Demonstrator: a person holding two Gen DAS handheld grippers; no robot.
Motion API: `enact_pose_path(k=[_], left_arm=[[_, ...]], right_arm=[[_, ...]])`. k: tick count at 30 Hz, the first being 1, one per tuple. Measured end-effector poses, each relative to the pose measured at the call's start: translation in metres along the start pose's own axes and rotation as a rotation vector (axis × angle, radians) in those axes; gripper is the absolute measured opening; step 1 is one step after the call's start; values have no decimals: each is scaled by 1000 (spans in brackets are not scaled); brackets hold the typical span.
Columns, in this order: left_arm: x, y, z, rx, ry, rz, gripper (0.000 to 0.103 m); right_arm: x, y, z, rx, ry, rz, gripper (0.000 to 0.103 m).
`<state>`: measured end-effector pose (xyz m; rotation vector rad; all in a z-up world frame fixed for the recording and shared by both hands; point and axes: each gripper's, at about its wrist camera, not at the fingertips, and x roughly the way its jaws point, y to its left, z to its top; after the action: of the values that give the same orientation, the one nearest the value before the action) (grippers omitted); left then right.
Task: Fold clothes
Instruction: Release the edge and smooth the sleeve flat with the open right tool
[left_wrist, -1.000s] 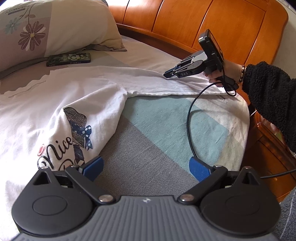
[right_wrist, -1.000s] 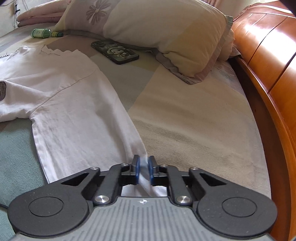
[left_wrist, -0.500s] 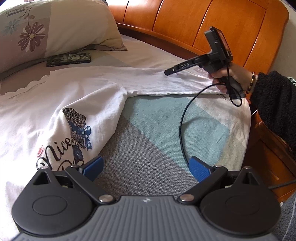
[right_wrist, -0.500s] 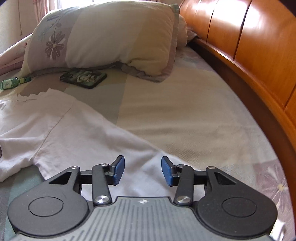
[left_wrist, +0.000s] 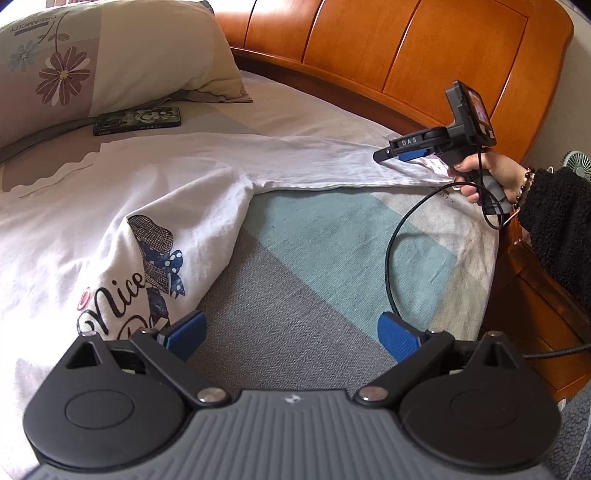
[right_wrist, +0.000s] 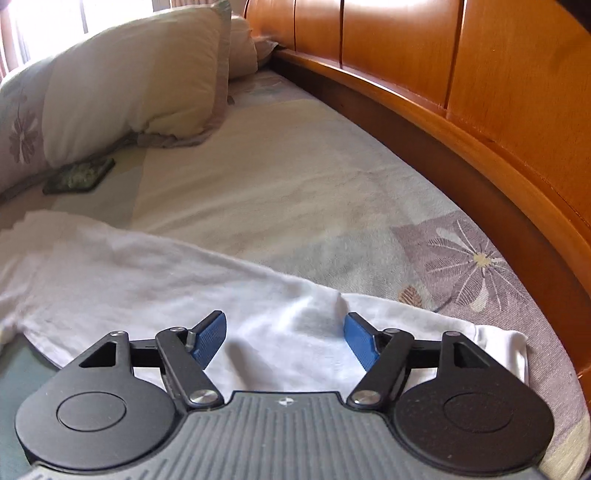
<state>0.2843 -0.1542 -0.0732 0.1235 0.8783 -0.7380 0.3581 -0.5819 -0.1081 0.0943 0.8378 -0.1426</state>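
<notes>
A white T-shirt with a "Nice" print and a hat-and-bow picture lies spread on the bed. Its long sleeve stretches right toward the bed's corner. My left gripper hovers open over the grey and teal sheet beside the shirt's hem, holding nothing. In the left wrist view my right gripper hangs just above the sleeve's end, held by a hand in a black sleeve. In its own view the right gripper has its jaws opening over the sleeve cloth, and its pads do not press on the cloth.
A floral pillow and a dark phone lie at the head of the bed. The orange wooden headboard runs close behind the right gripper. A black cable loops across the teal sheet. The bed's edge drops off at the right.
My right gripper let go of the sleeve's end: its jaws went from shut to wide apart. It rolled and drew back toward the bed's corner. The left gripper stayed still.
</notes>
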Motion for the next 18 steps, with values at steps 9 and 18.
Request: enact_pose_path(k=[9,18], left_arm=[[-11,-2,1,4,-10,13,99],[-19,-15,3,19,-5,15,99]], right_arm=[[-23,-32,-7,139,8,-31,86],[-36,-73,-22,319,-9,-53,89]])
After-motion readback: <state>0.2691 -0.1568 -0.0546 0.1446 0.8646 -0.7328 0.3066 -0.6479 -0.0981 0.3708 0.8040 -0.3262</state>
